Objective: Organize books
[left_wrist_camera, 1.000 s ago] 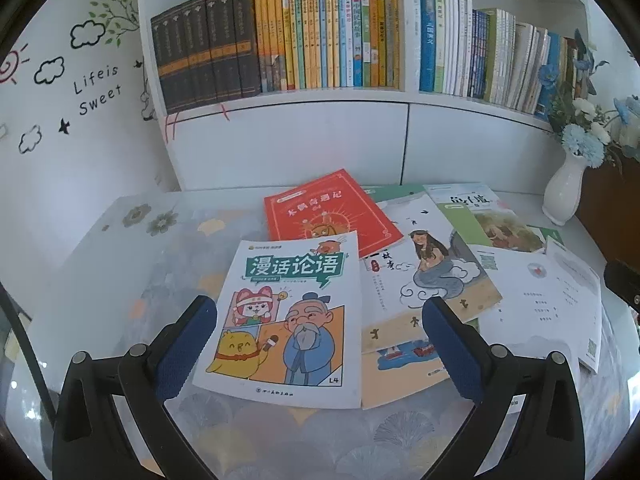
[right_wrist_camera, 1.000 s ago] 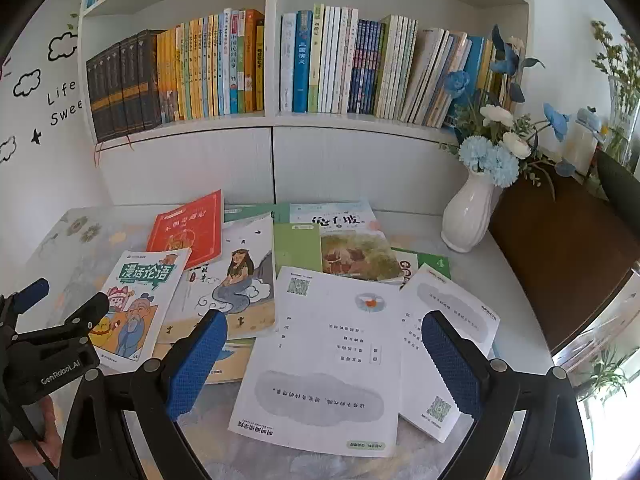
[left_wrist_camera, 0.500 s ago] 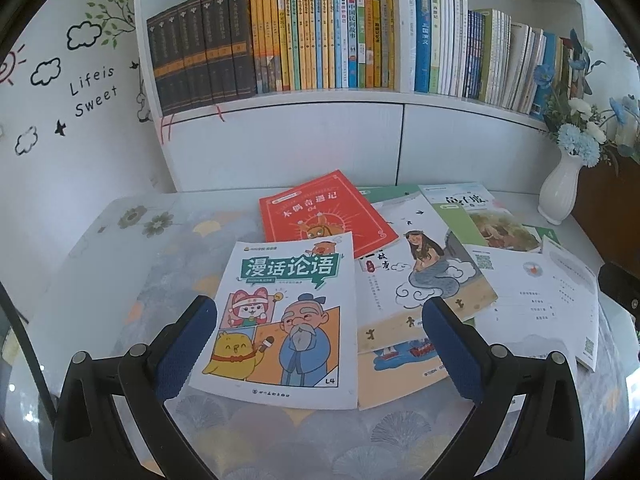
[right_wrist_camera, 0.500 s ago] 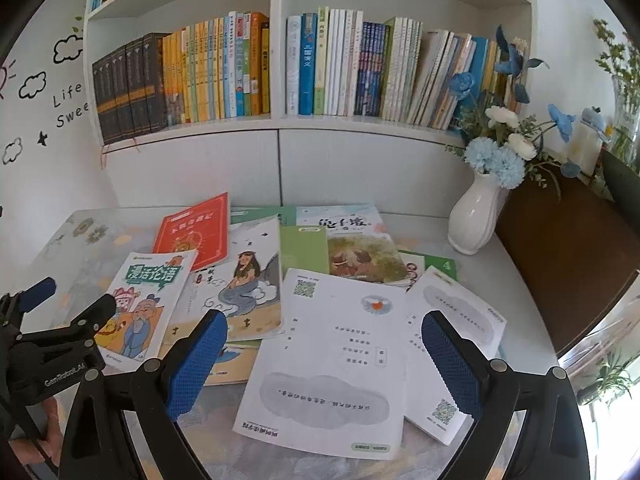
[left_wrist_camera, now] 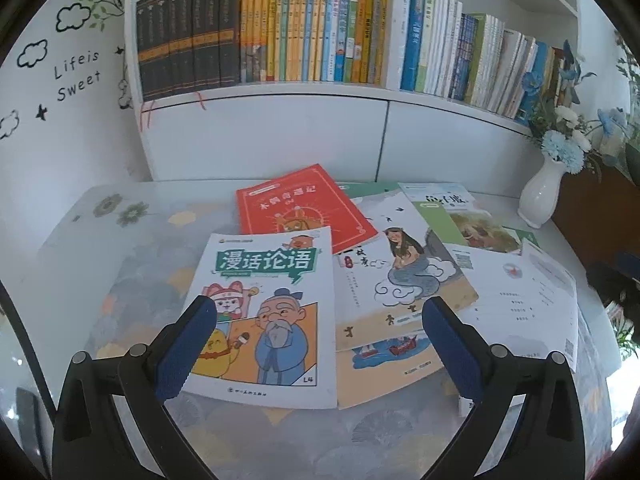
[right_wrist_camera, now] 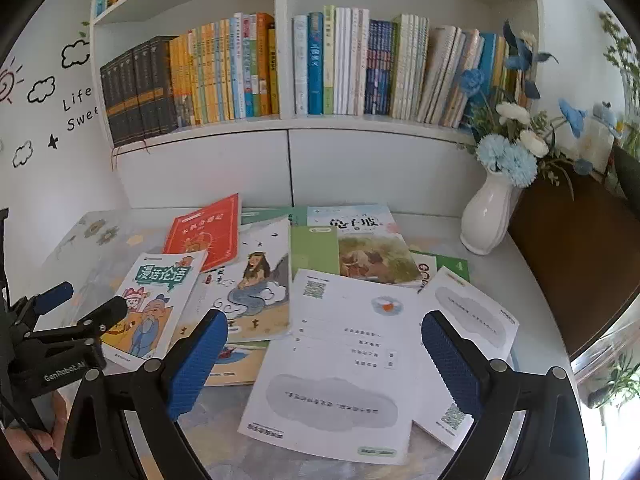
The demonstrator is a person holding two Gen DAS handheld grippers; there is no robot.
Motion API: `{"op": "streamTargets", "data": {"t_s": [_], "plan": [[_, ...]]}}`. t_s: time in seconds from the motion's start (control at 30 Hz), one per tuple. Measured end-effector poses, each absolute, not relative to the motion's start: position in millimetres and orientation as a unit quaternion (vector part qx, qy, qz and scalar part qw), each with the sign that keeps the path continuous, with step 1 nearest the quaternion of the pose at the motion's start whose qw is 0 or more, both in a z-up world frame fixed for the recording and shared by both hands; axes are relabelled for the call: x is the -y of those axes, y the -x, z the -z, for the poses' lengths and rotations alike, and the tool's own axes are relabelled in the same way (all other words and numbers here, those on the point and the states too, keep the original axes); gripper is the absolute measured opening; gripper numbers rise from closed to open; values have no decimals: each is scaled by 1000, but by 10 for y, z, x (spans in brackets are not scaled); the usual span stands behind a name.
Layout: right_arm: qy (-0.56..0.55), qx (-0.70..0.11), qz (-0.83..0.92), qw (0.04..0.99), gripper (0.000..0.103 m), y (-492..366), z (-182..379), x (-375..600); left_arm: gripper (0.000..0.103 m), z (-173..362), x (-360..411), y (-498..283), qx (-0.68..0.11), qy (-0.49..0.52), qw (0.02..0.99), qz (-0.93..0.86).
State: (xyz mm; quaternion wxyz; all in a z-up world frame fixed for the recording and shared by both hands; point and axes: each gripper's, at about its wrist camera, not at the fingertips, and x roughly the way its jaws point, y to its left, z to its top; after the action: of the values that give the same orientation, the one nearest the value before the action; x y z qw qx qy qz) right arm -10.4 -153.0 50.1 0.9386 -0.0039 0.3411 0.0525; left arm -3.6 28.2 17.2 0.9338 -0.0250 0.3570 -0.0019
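The left gripper is held with its blue-padded fingers spread wide apart, and nothing is gripped between them. It is positioned above the near edge of the cartoon-cover book, which lies flat at the front left of the table. The right gripper is likewise held with its fingers wide apart and empty, above the white booklet lying face down at the front centre.

The loose books are spread over the table in an overlapping layer. A red book is placed behind the cartoon-cover book and is partly covered by it. A book with a mermaid-like figure is laid to the right of these, over an orange-edged book. A green-and-white book is located further back, beside a second white booklet at the right.

A white vase holding blue and white flowers is set at the rear right of the table. Behind the table, a white bookshelf is fitted, on which rows of upright books are stored.

A hand is seen gripping the left gripper's handle in the right wrist view.
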Motion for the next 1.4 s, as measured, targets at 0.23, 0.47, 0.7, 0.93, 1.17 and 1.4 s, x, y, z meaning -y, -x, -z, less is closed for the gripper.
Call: {"op": "streamTargets", "data": {"t_s": [0.23,0.47,0.7,0.93,1.17,1.4], "plan": [[-53,-386,-14,921,78,-102,-254,2129,102,119,14,-99,-397,38,915,60],[-134,-489,-29,862,62,-392,502,2631,100,441,557,-209,-425,-6,899,102],[-152,-522,-61,837,53,-390,770,2701,94,588,863,-138,-439,-44,887,138],[-165,-537,-99,821,53,-143,850,2718,93,645,835,-138,-454,-21,876,164],[-205,-540,-150,802,53,24,1051,2798,92,753,843,-153,-477,4,859,187],[-364,-514,-240,739,11,-158,1366,3045,92,772,859,-141,-485,-10,853,193]]}}
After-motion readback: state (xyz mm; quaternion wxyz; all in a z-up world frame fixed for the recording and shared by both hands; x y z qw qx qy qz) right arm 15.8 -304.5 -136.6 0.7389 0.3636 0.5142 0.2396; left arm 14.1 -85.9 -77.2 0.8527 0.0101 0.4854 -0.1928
